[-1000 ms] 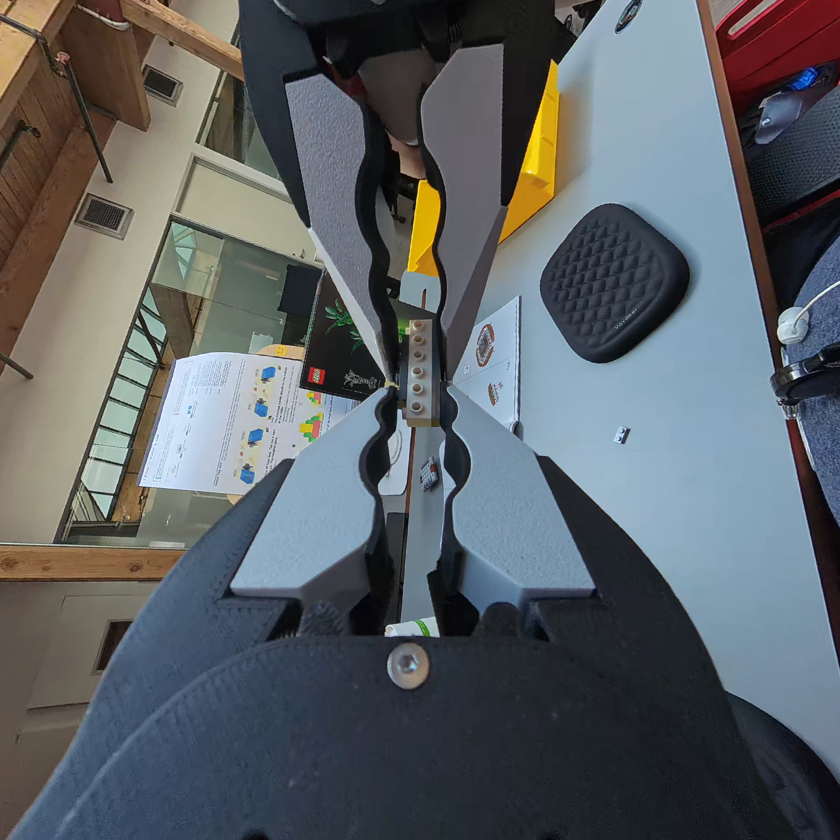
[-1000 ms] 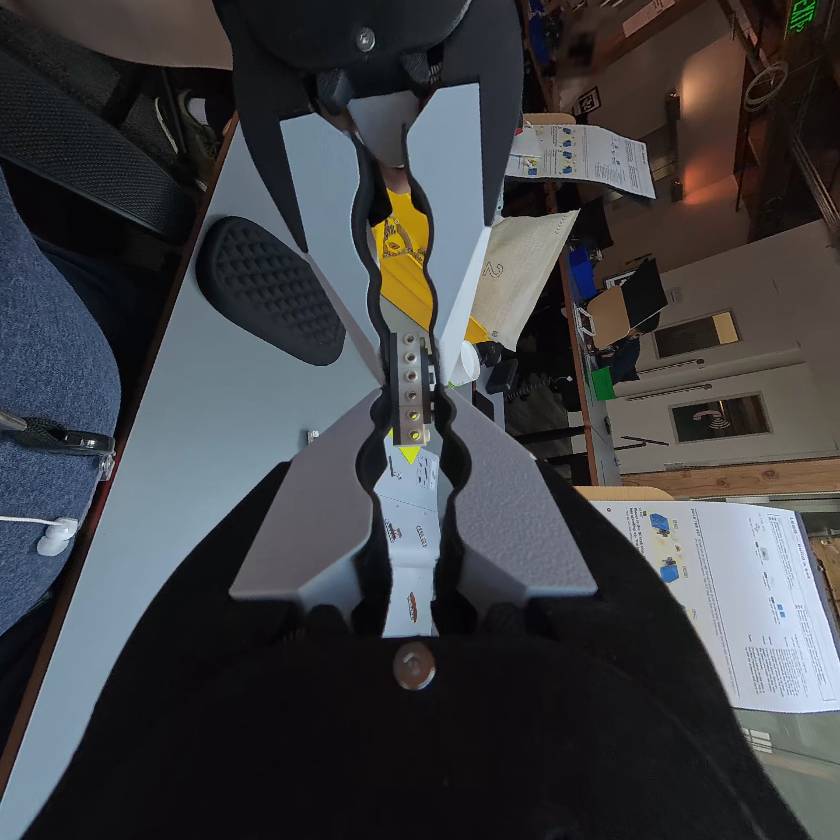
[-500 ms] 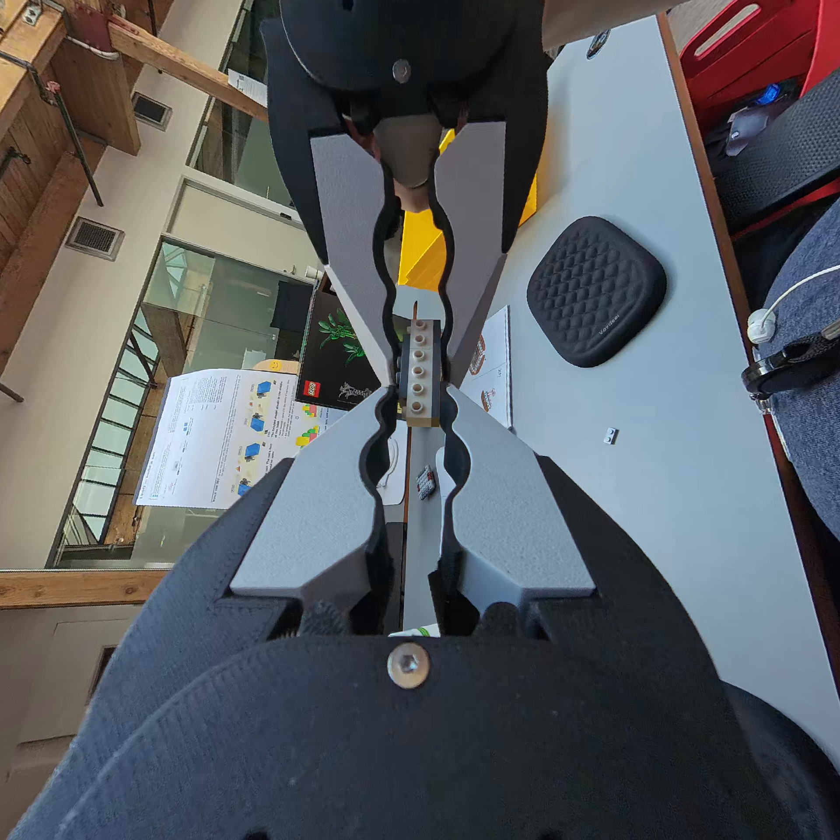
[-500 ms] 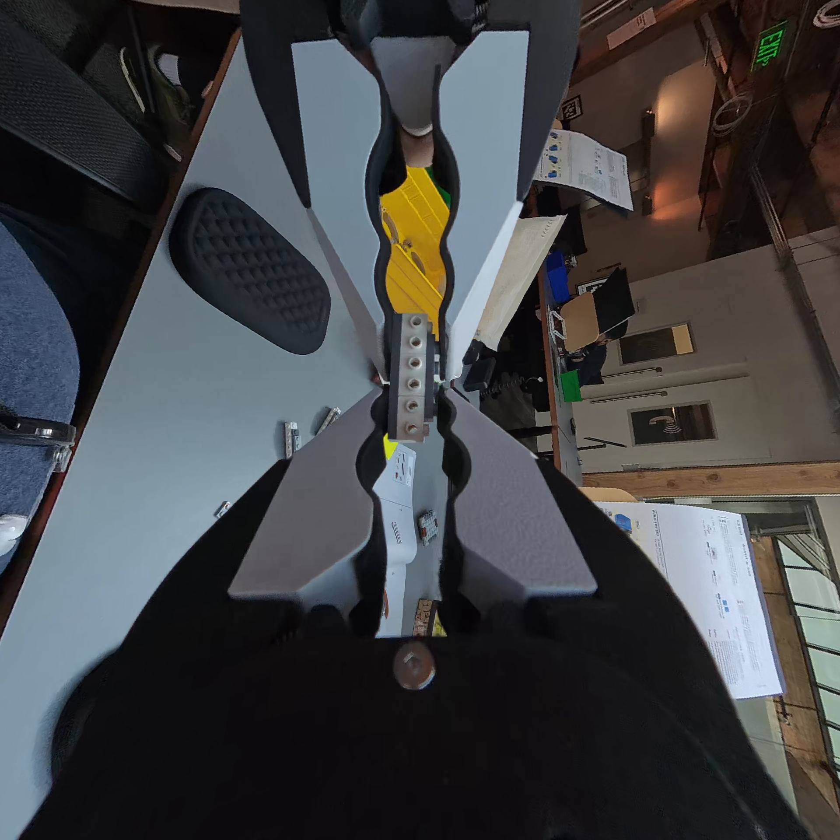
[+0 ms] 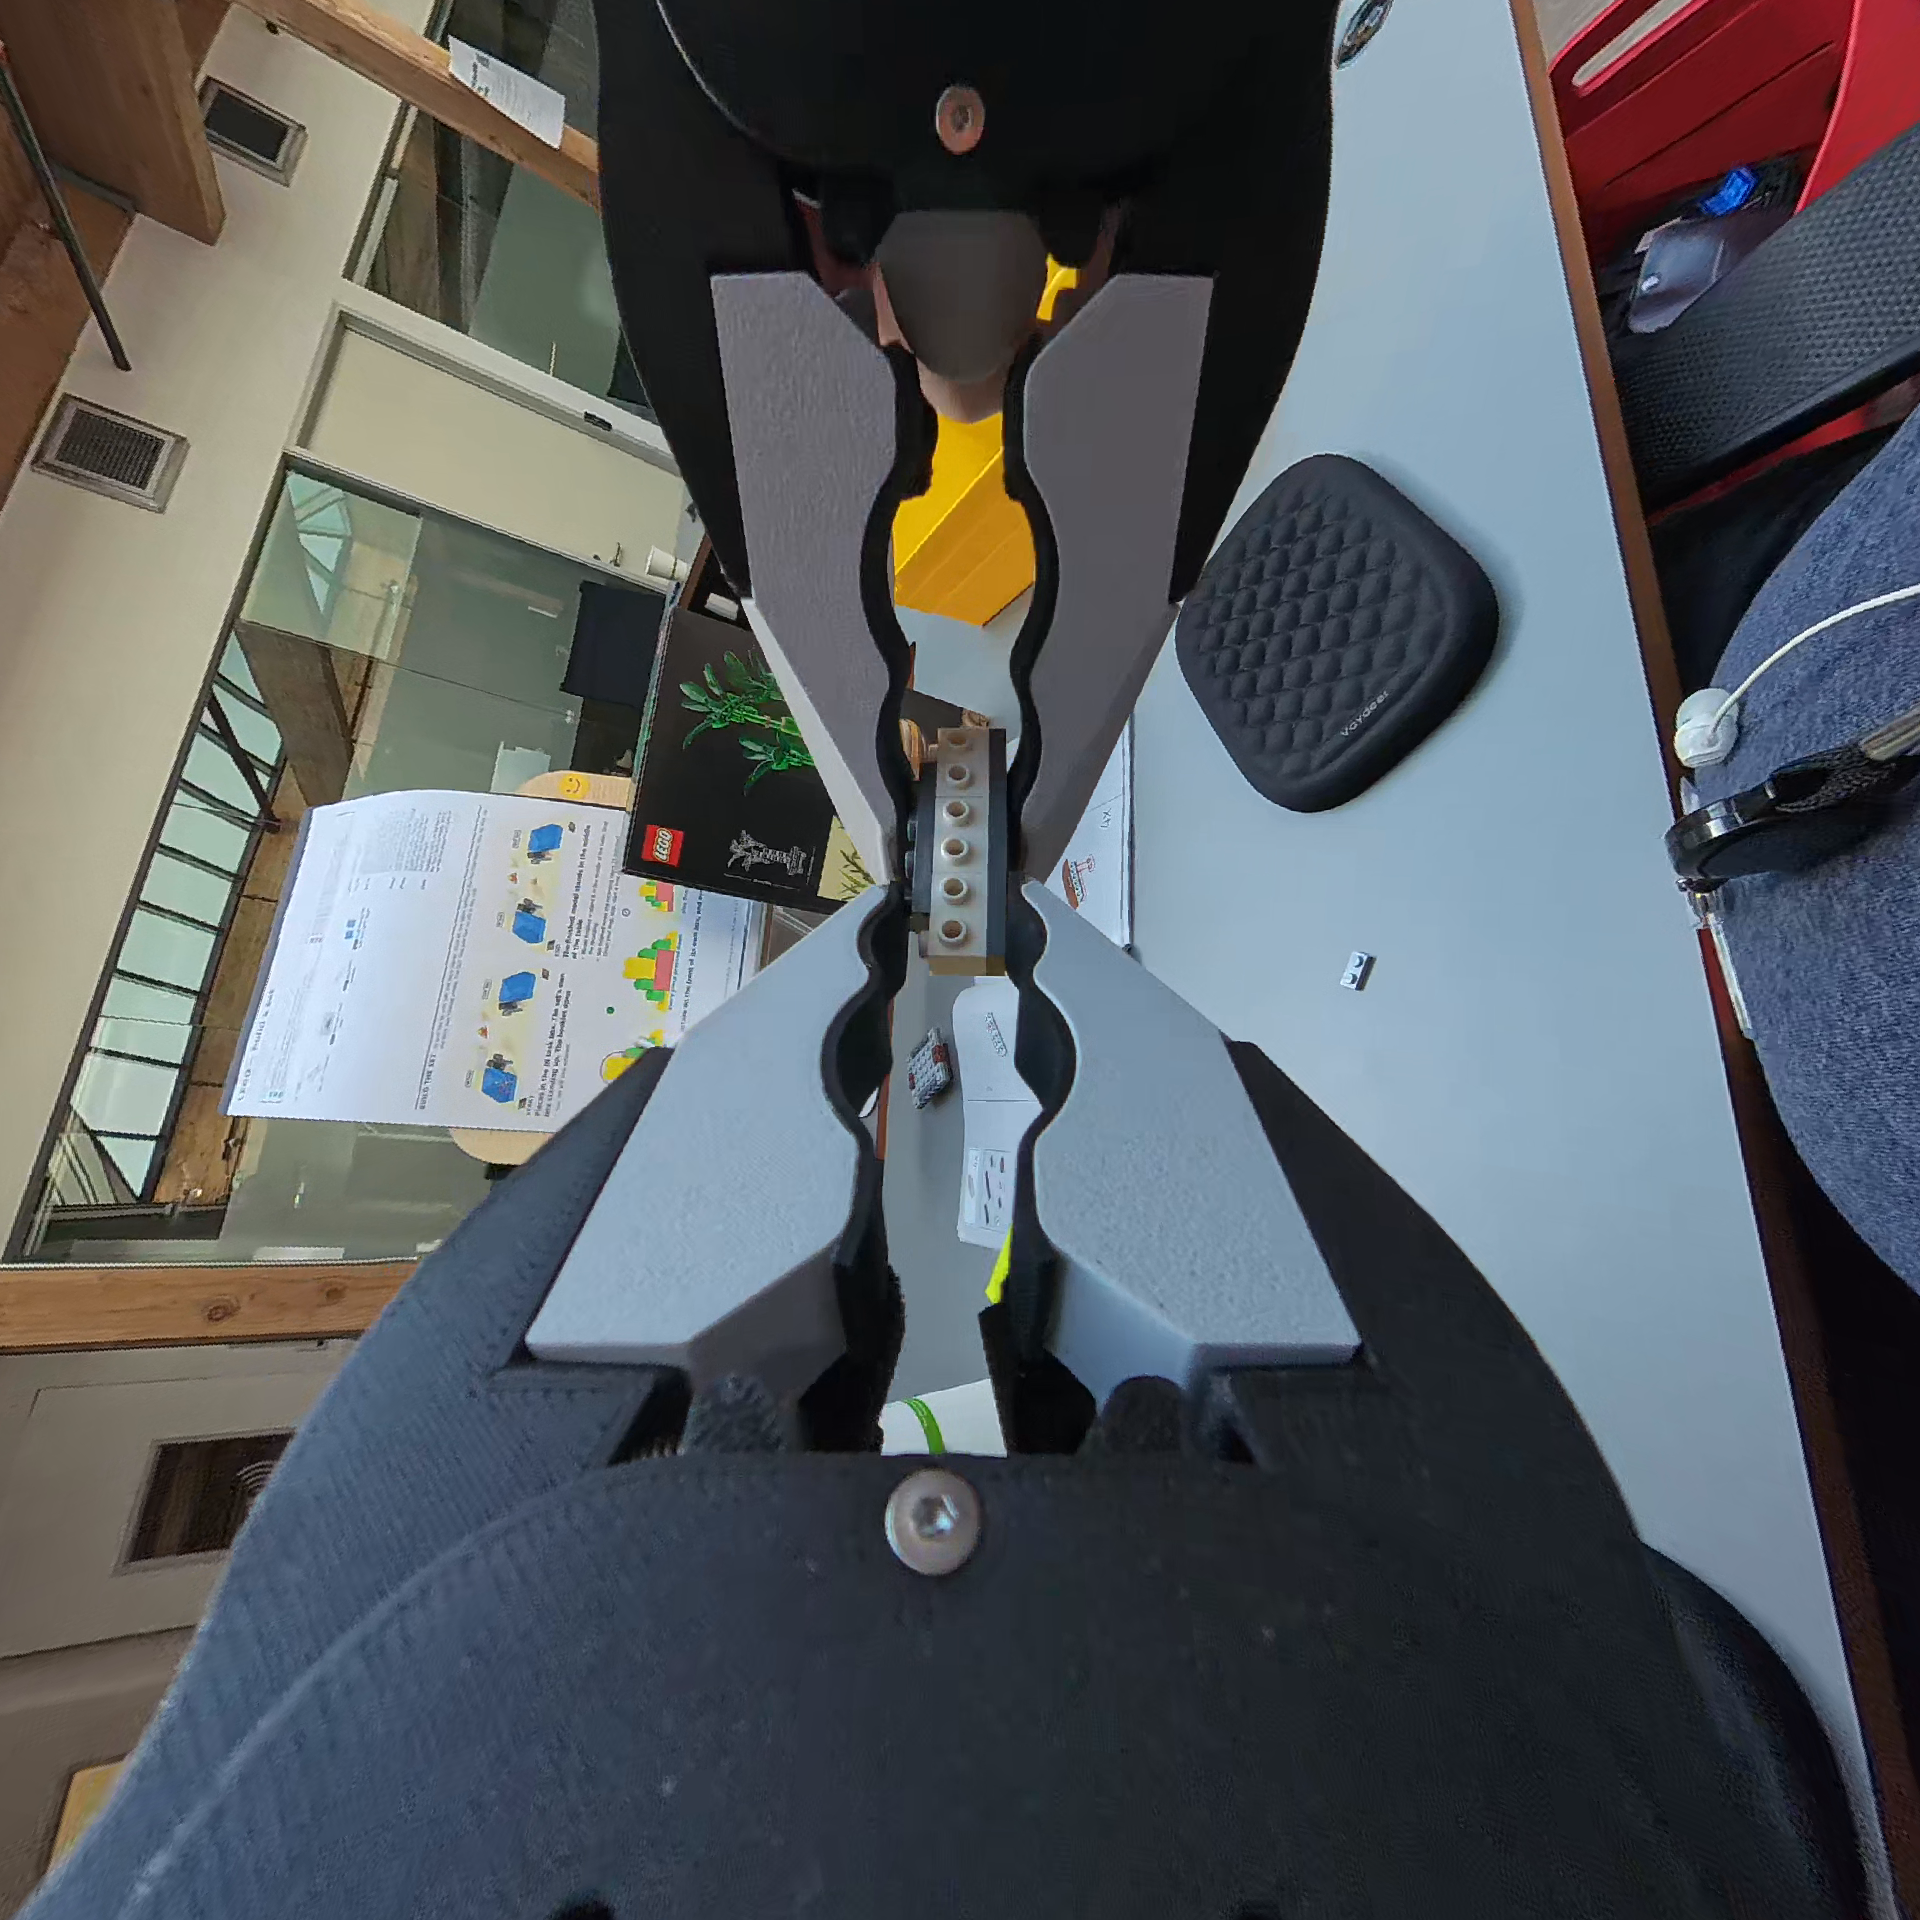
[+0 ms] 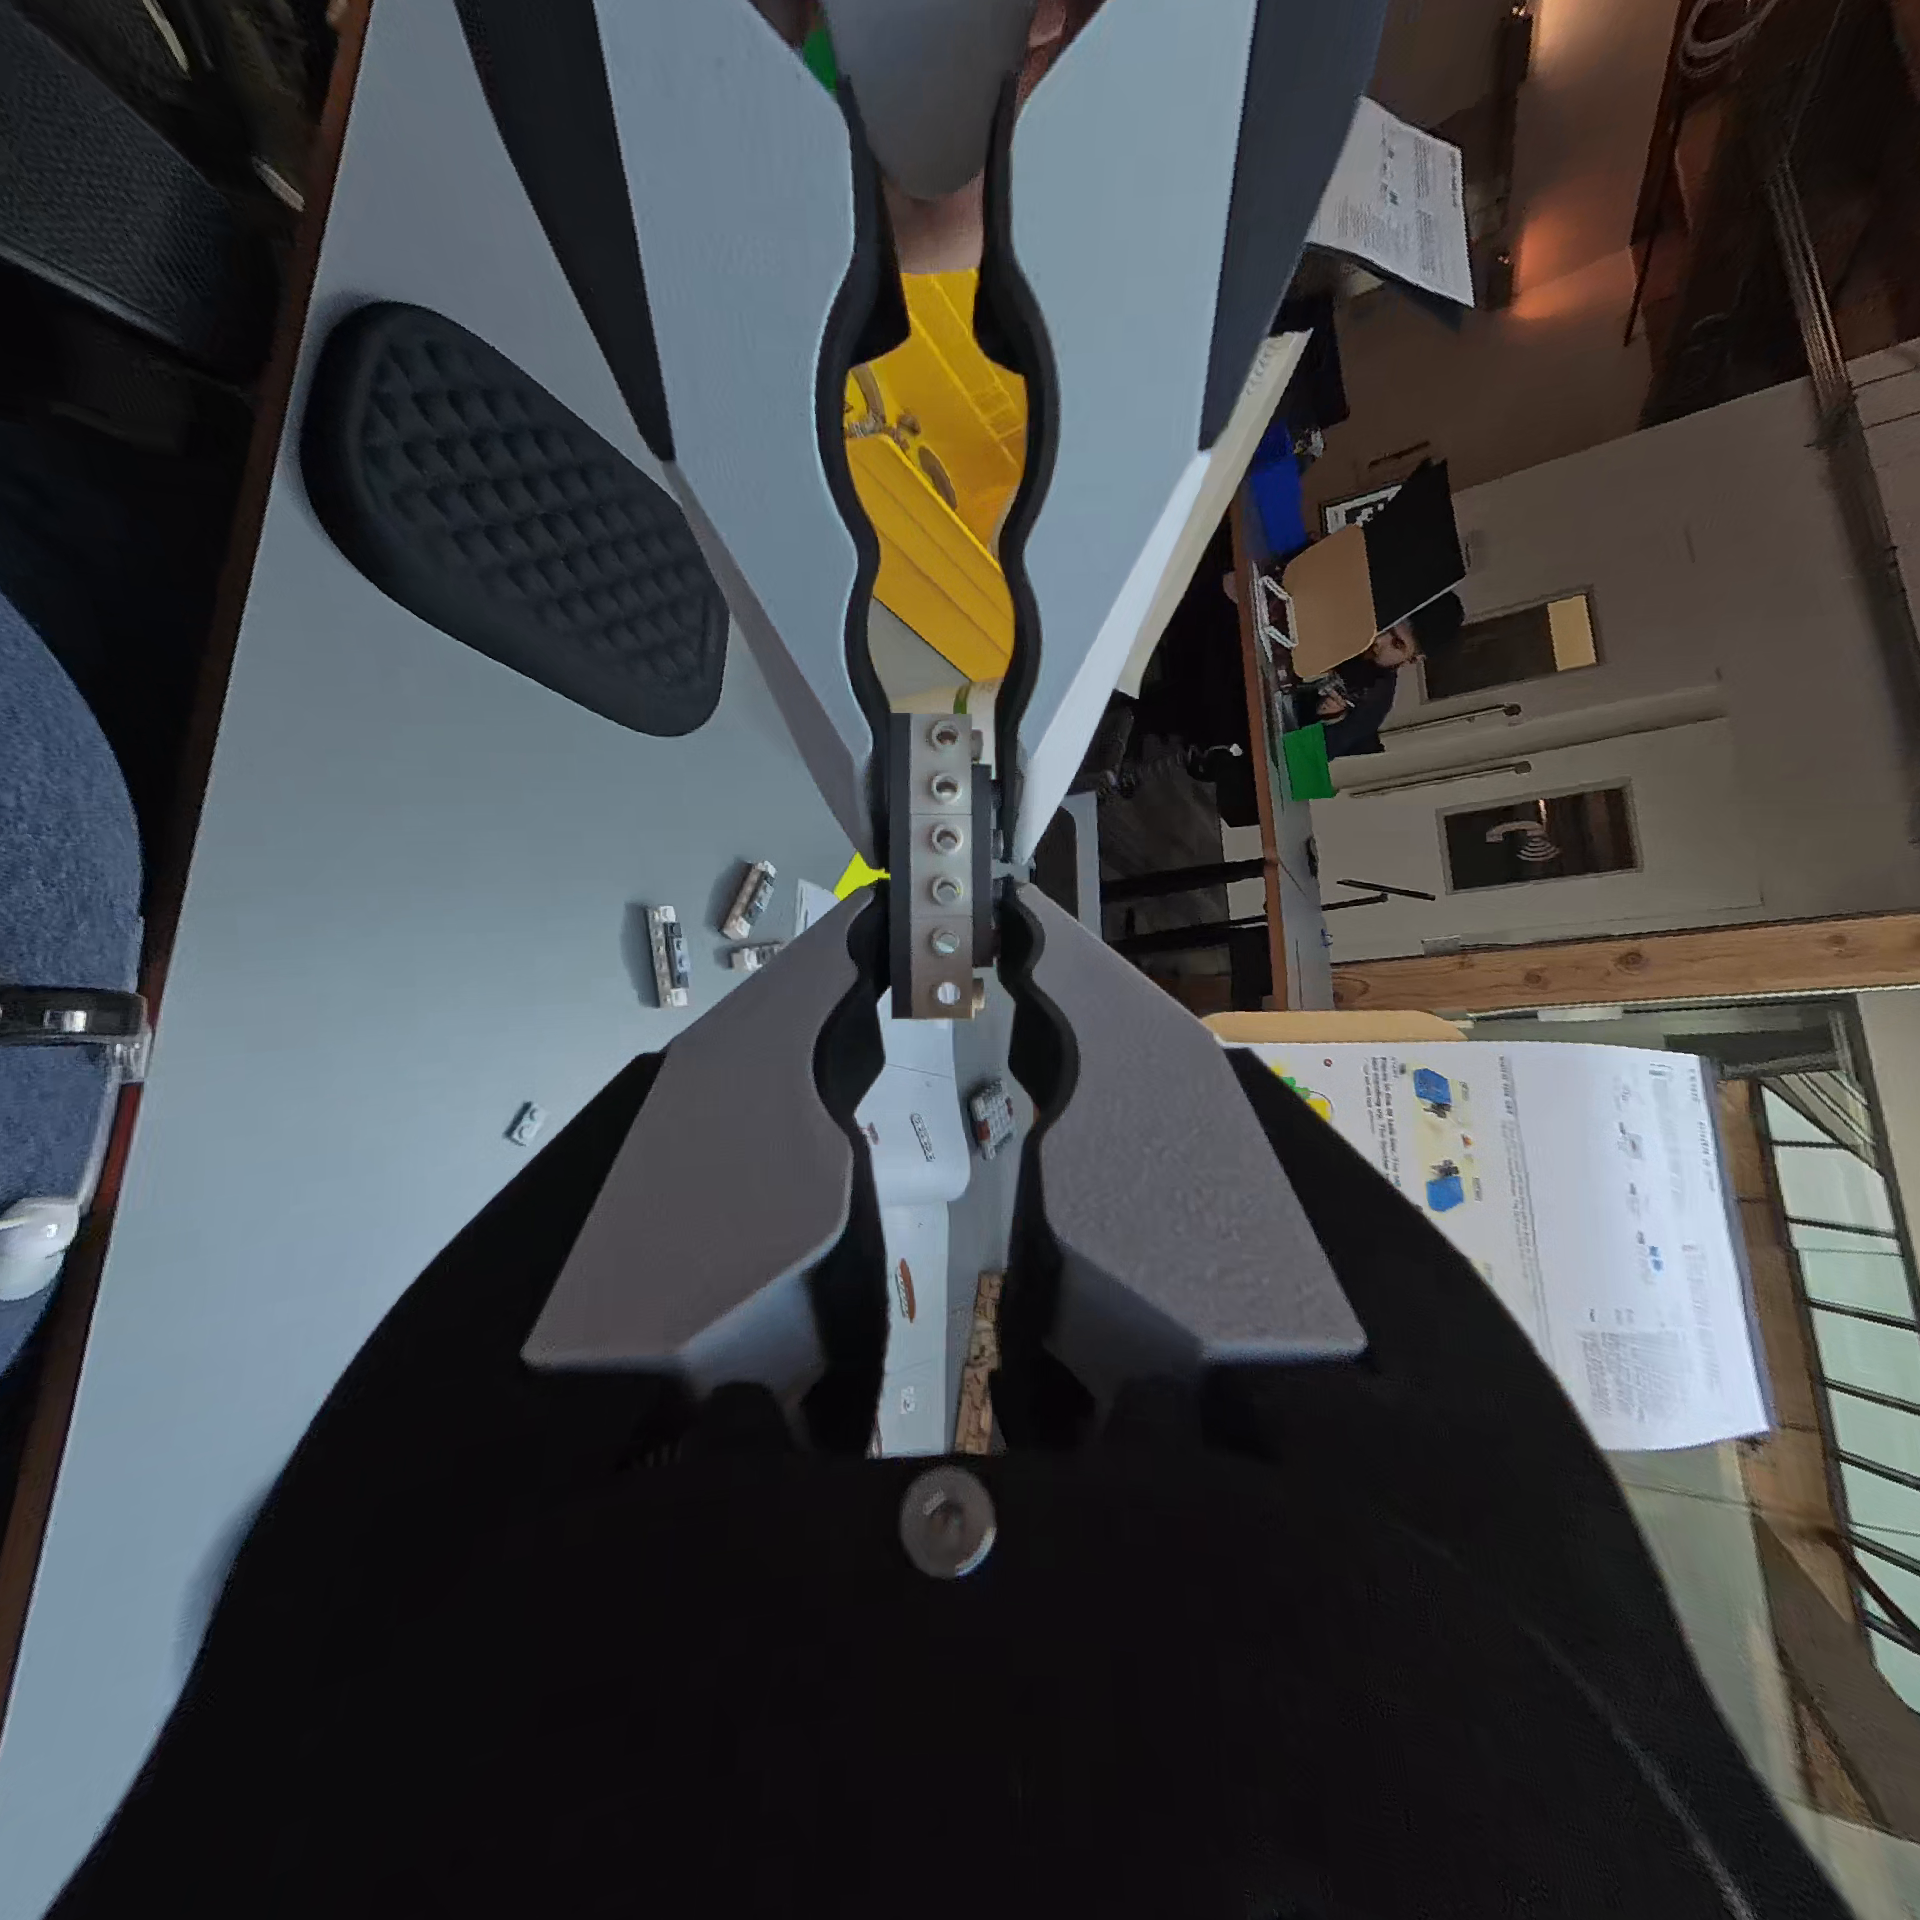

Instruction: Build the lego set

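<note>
Claws meet tip to tip above the tabletop (image 5: 1455,1143): left claw (image 5: 956,914) and right claw (image 6: 940,904) both clench one studded lego bar (image 5: 961,847) from opposite ends. Loose pieces (image 6: 665,956) lie below.

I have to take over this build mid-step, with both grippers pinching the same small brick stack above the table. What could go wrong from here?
1. The brick stack is held only at the fingertips of the left gripper and right gripper; uneven pulling might split it or let it slip.
2. If dropped, it could scatter the loose pieces on the table.
</note>
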Demonstrator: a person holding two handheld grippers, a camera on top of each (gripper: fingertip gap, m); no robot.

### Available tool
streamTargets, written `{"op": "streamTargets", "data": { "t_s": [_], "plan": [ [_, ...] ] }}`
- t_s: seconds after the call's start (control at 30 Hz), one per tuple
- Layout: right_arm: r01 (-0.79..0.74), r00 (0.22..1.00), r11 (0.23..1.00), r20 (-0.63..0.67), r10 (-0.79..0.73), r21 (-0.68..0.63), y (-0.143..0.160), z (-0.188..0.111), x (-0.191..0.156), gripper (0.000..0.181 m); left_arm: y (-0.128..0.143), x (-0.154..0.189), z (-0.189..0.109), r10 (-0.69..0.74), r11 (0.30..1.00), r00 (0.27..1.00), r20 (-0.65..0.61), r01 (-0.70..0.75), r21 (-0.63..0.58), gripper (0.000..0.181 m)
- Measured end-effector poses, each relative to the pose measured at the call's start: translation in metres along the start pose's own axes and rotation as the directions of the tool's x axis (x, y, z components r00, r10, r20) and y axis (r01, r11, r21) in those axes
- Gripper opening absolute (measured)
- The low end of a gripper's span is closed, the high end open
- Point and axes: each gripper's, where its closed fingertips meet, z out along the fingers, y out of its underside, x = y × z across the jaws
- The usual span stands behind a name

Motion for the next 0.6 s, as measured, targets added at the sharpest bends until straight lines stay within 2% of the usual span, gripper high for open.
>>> {"op": "streamTargets", "data": {
  "t_s": [0.1, 0.2, 0.33, 0.6],
  "plan": [
    [-0.131, 0.991, 0.988, 0.046, 0.128, 0.076, -0.0038, -0.0024, 0.0014, 0.021, -0.0008, -0.0009, -0.0042, -0.068, 0.997, 0.998, -0.004, 0.068, 0.028, 0.016],
    [-0.084, 0.996, 0.993, 0.001, 0.084, 0.081, -0.0013, -0.0040, 0.0059, 0.020, 0.0032, -0.0036, -0.0056, -0.081, 0.997, 0.997, 0.019, 0.080, 0.020, 0.016],
    [-0.050, 0.999, 0.997, 0.012, 0.049, 0.059, -0.0028, -0.0011, 0.0028, 0.018, 0.0039, -0.0024, -0.0043, -0.072, 0.997, 0.997, 0.005, 0.072, 0.004, 0.016],
    [-0.059, 0.998, 0.997, -0.008, 0.060, 0.039, -0.0011, -0.0024, 0.0063, 0.016, 0.0026, -0.0052, -0.0034, -0.060, 0.998, 0.998, 0.008, 0.060, 0.002, 0.016]
  ]
}}
